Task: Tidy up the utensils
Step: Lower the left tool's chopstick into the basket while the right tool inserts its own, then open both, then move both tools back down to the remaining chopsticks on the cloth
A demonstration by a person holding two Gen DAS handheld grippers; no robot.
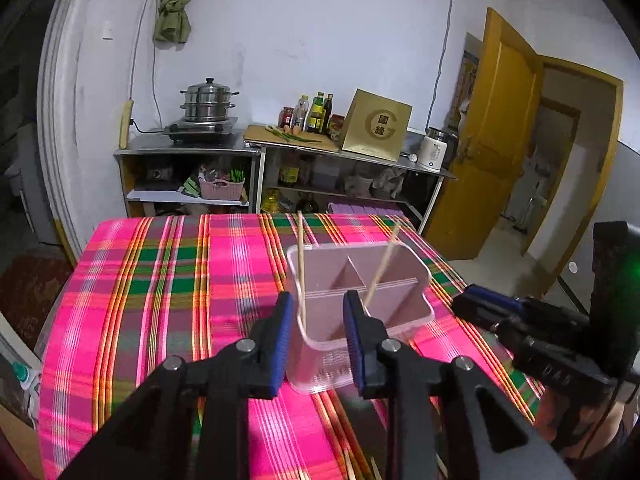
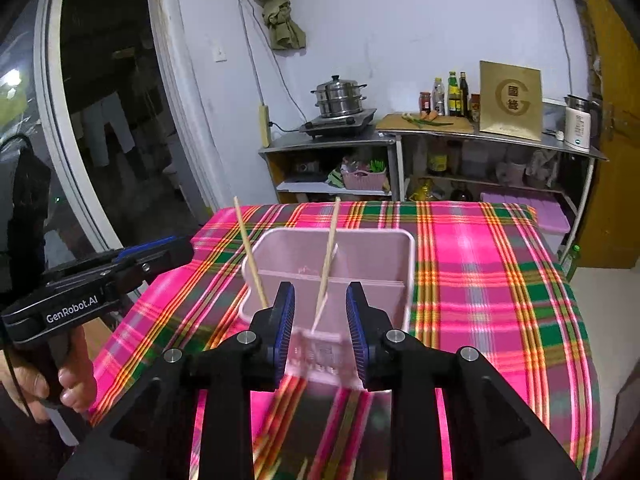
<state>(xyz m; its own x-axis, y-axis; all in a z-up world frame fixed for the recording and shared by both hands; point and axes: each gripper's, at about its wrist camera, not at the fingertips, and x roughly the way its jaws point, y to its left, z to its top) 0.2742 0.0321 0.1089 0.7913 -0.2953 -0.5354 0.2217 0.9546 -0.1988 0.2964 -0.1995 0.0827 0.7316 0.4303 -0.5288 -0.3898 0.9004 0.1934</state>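
A pink divided utensil holder [image 1: 404, 276] stands on the plaid tablecloth [image 1: 160, 280]. Two wooden chopsticks lean in its near compartment: one at the left [image 1: 301, 264], one leaning right [image 1: 383, 264]. My left gripper [image 1: 318, 340] is open and empty, just in front of the holder. The right gripper's body [image 1: 532, 336] shows at the right. In the right wrist view the holder [image 2: 372, 248] holds the same chopsticks [image 2: 250, 254] [image 2: 329, 252]. My right gripper [image 2: 320, 334] is open and empty above the holder's near side. More chopsticks lie blurred on the cloth below it [image 2: 276, 464]. The left gripper [image 2: 154, 258] sits at the left.
Behind the table stand metal shelves [image 1: 192, 152] with a steamer pot [image 1: 206, 102] on a stove, bottles [image 1: 316, 114], a gold box [image 1: 376, 126] and a kettle [image 1: 434, 148]. A yellow door [image 1: 492, 140] stands open at the right. The table's right edge [image 2: 580, 320] drops off.
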